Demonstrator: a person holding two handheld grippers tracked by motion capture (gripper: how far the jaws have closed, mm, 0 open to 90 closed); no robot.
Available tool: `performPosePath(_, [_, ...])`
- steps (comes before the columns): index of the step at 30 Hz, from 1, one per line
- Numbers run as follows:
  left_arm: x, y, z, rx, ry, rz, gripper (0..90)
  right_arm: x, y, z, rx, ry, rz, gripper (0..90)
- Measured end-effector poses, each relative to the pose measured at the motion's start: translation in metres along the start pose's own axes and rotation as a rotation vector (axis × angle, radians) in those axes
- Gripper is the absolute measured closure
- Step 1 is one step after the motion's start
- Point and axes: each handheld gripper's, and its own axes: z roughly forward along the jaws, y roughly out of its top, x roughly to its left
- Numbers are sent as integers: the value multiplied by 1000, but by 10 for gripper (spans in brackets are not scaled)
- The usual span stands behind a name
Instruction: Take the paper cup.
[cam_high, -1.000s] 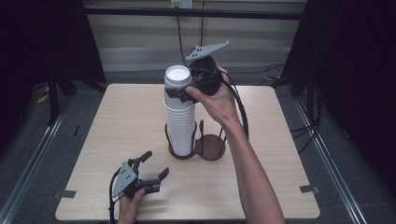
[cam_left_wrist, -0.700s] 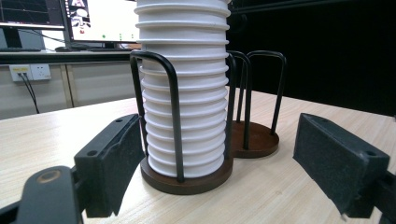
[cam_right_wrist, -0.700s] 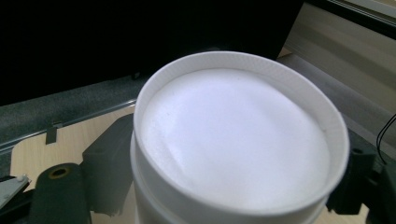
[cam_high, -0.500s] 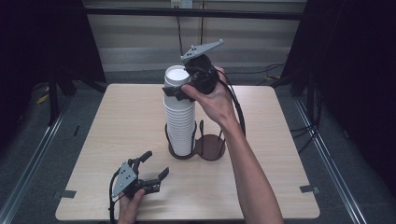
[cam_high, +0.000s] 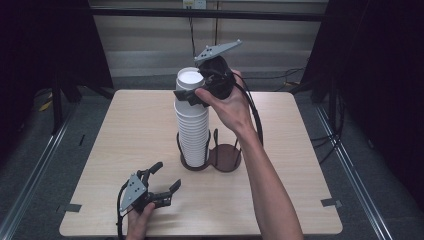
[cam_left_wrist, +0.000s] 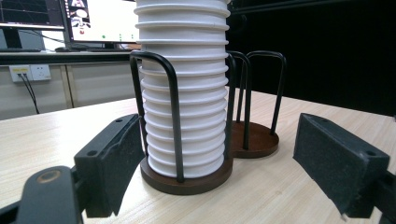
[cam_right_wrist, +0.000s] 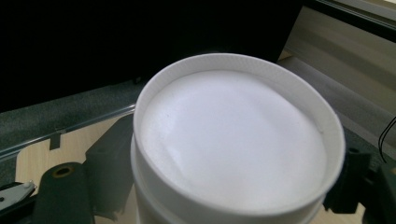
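A tall stack of upside-down white paper cups (cam_high: 192, 135) stands in one ring of a dark wire-and-wood holder (cam_high: 225, 160) at the table's middle. My right gripper (cam_high: 192, 91) is at the top of the stack. Its jaws flank the top cup (cam_right_wrist: 229, 140) and look pressed on its sides. My left gripper (cam_high: 166, 176) rests on the table near the front left, with its jaws wide apart and nothing between them. In the left gripper view it (cam_left_wrist: 219, 140) points at the stack (cam_left_wrist: 184, 93) from a short way off.
The holder's second ring (cam_left_wrist: 254, 140), to the right of the stack, has no cups in it. The wooden table (cam_high: 300, 150) has bare room around the holder. Black cables trail from both grippers. A monitor and wall sockets stand behind the table in the left gripper view.
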Motion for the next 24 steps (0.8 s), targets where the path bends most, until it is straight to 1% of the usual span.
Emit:
performPosePath(6, [0, 0, 0, 1, 0, 2, 156, 2, 3, -6, -49, -14, 4, 206])
performPosePath(7, [0, 0, 0, 1, 0, 2, 156, 2, 3, -6, -49, -14, 4, 206])
performPosePath(8, [0, 0, 0, -1, 1, 0, 156, 1, 3, -9, -68, -14, 13, 207])
performPosePath(11, [0, 0, 0, 0, 1, 1, 156, 0, 4, -13, -93, -12, 27, 209])
performPosePath(13, [0, 0, 0, 0, 0, 0, 156, -1, 3, -15, -106, -11, 30, 208])
performPosePath(15, [0, 0, 0, -1, 0, 0, 156, -1, 3, -17, -132, -14, 30, 209])
performPosePath(18, [0, 0, 0, 0, 1, 1, 156, 0, 4, -20, -151, -13, 29, 210])
performPosePath(19, [1, 0, 0, 2, 7, 11, 156, 1, 4, -21, -163, -13, 30, 211])
performPosePath(20, [0, 0, 0, 1, 2, 5, 156, 1, 4, -22, -176, -11, 33, 211])
performPosePath(21, [0, 0, 0, -1, -3, -3, 156, 2, 5, -24, -183, -14, 33, 211])
performPosePath(22, [1, 0, -1, 2, 10, 14, 156, 2, 5, -24, -186, -16, 32, 211])
performPosePath(23, [0, 0, 0, 1, 2, 4, 155, 2, 5, -25, -189, -16, 33, 212])
performPosePath(24, [0, 0, 0, 1, 6, 9, 156, 2, 5, -26, -193, -15, 35, 212])
